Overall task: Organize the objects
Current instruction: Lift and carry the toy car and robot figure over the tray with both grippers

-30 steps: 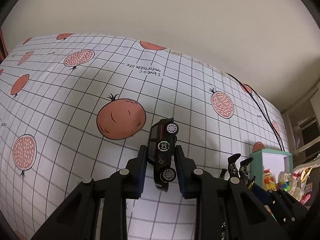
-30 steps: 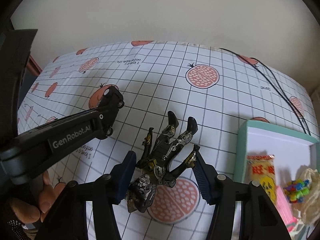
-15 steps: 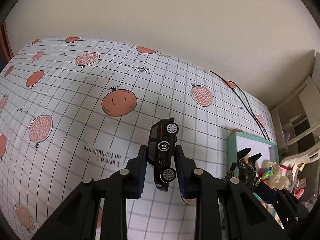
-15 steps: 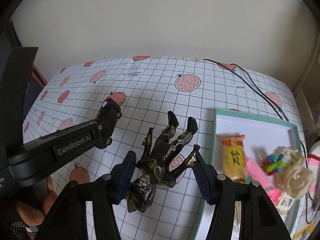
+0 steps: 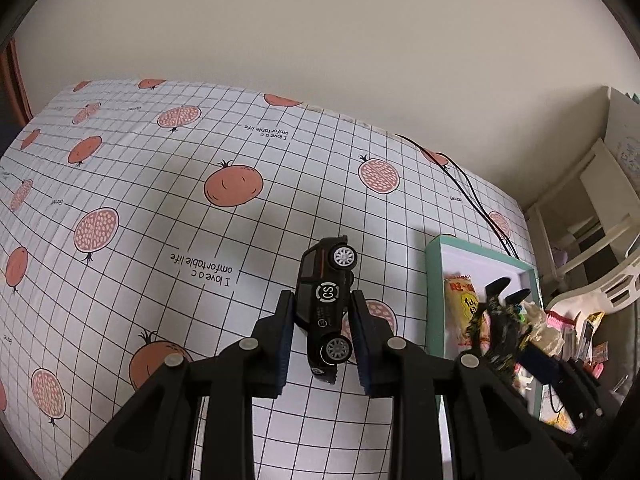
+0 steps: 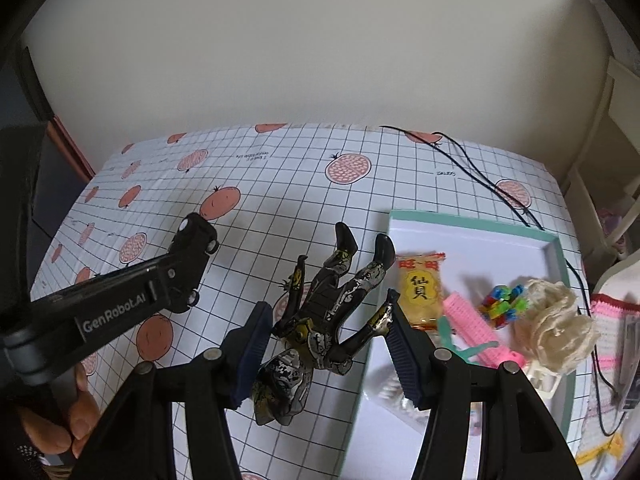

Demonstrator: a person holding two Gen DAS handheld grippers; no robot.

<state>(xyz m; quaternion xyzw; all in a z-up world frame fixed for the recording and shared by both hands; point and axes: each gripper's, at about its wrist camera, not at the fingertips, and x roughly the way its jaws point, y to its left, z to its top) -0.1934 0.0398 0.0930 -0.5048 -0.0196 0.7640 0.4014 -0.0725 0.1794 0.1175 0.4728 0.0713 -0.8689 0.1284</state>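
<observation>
Up front in the left wrist view, our left claw (image 5: 322, 330) is pinching a little black toy car (image 5: 328, 304) by its sides, nose pointing up, held clear above the desk (image 5: 160, 220) with its pomegranate-print cloth. Off to the right sits the teal-rimmed tray (image 5: 434, 280), and we can just make out the snack packet (image 5: 460, 304) in it, with the dark action figure (image 5: 498, 320) hanging in front of it.

Over on the right wrist view, our right claw (image 6: 326, 340) is clamped on that black-and-gold action figure (image 6: 328, 312), legs sticking away from us, hovering right at the tray's (image 6: 472, 222) left edge. Already in the tray: the yellow snack packet (image 6: 420, 294), a pink hair roller (image 6: 470, 322), a clump of colourful building bricks (image 6: 502, 304) and a cream mesh puff (image 6: 554, 328).

So we reckon we're pretty far along. Four things are binned, both remaining toys are in hand, and the rest of the desk looks bare apart from a black cable (image 6: 480, 178). What's left seems to be dropping the figure in, then the car.
</observation>
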